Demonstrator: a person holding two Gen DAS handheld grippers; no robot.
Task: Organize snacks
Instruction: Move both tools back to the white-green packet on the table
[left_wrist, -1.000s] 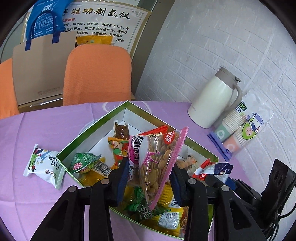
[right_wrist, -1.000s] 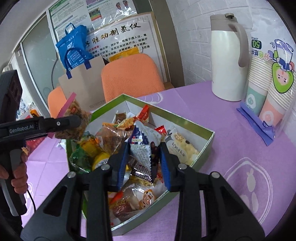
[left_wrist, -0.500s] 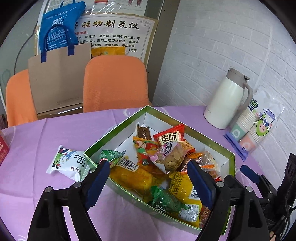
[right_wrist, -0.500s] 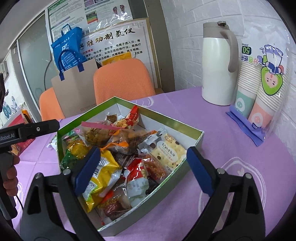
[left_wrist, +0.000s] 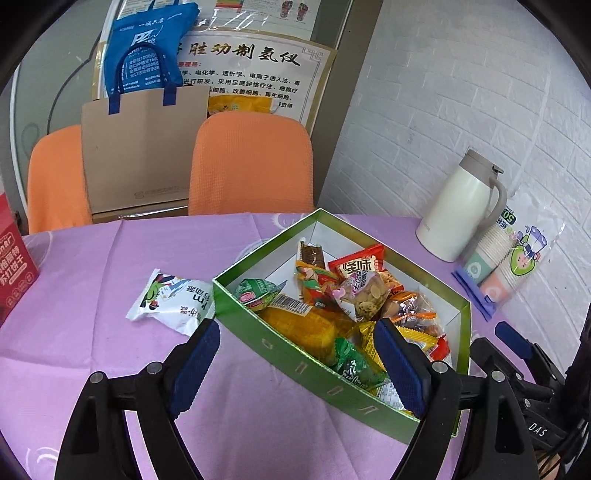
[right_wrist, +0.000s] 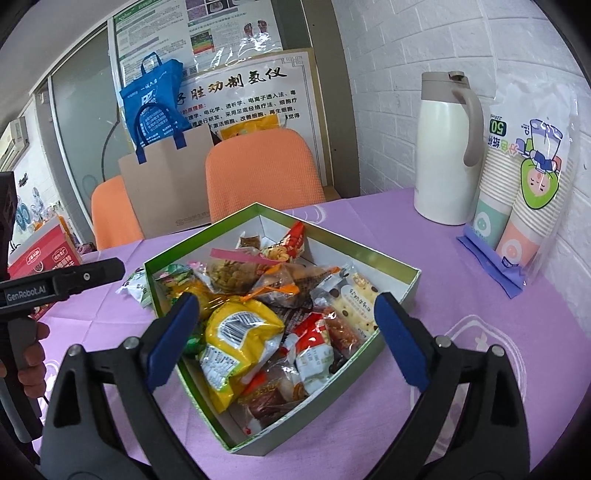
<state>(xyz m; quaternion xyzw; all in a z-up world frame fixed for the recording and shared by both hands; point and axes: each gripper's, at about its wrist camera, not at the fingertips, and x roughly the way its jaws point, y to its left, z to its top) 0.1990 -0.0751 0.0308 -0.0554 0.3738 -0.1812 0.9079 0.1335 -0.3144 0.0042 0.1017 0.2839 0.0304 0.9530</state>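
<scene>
Both hand-held grippers, left (left_wrist: 295, 354) and right (right_wrist: 286, 332), gape empty; white packet (left_wrist: 171, 301) outside green box (left_wrist: 332, 380) risks being overlooked, heaped snacks may spill.

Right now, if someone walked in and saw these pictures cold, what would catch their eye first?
Probably the green box in the middle of the purple tablecloth, heaped with bright snack packets, a big yellow bag nearest the camera. One white packet lies outside it on the cloth, beside its left wall. Behind on the right stand a cream thermos jug and a bagged stack of paper cups against the white brick wall.
</scene>
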